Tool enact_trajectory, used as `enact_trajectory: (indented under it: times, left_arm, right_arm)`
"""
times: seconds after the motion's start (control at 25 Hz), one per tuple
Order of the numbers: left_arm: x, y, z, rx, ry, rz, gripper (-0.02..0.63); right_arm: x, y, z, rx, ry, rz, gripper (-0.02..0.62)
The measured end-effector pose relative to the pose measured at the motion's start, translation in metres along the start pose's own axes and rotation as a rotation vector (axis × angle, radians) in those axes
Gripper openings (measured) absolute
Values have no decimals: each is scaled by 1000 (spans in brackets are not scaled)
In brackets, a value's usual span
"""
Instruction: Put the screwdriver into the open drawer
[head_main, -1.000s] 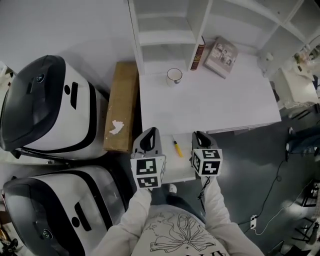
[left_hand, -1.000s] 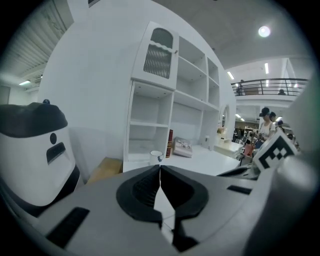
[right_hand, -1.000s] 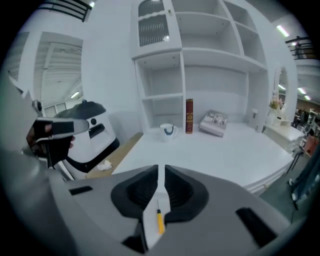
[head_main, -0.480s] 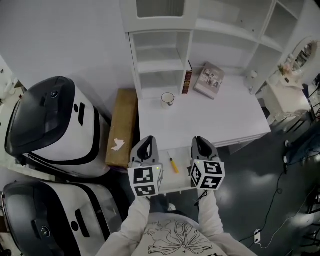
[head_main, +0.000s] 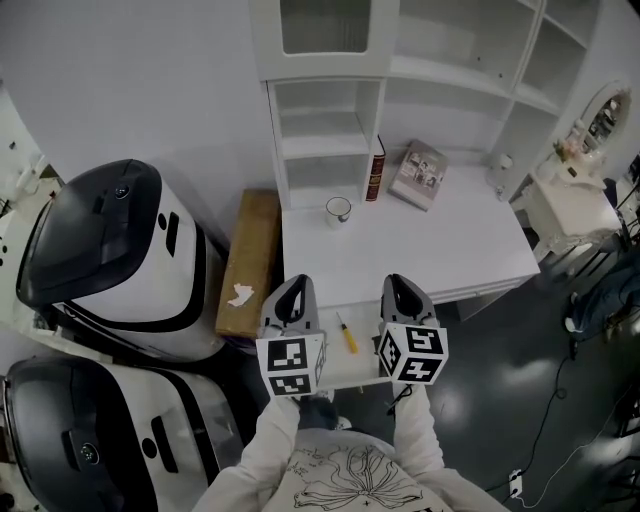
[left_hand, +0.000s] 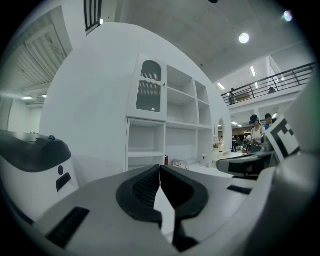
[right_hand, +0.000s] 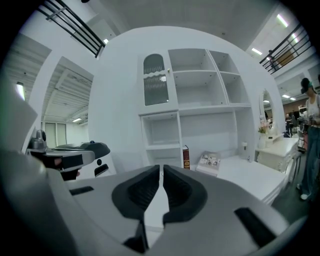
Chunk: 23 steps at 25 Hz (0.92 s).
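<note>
A yellow-handled screwdriver (head_main: 346, 333) lies in the open white drawer (head_main: 345, 367) that sticks out from the front of the white desk (head_main: 420, 250). My left gripper (head_main: 295, 287) hovers at the drawer's left side and my right gripper (head_main: 398, 284) at its right, with the screwdriver between them and untouched. Both point toward the desk. In the left gripper view the left gripper (left_hand: 160, 169) has its jaws pressed together on nothing. In the right gripper view the right gripper (right_hand: 161, 168) also has its jaws together and empty. The screwdriver is hidden in both gripper views.
On the desk stand a white cup (head_main: 338, 209), a red book (head_main: 375, 172) and a flat book (head_main: 417, 175) below the white shelf unit (head_main: 330, 120). A wooden board (head_main: 250, 262) and two white-and-black machines (head_main: 110, 250) fill the left. People stand far off in the left gripper view.
The head view has tilted up, showing more of the shelf unit. Both grippers and the screwdriver keep the same places relative to the drawer.
</note>
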<state>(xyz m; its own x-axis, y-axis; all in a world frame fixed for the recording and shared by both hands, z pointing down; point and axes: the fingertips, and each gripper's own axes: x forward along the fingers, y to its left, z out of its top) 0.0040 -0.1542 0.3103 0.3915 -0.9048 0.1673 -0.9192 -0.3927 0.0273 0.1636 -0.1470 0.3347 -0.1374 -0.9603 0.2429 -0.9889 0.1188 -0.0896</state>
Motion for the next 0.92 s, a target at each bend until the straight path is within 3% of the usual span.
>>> enact_trajectory:
  times: [0.92]
  left_arm:
    - [-1, -4, 10, 3, -21, -5, 6]
  right_arm:
    - [4, 7, 0, -15, -1, 23, 23]
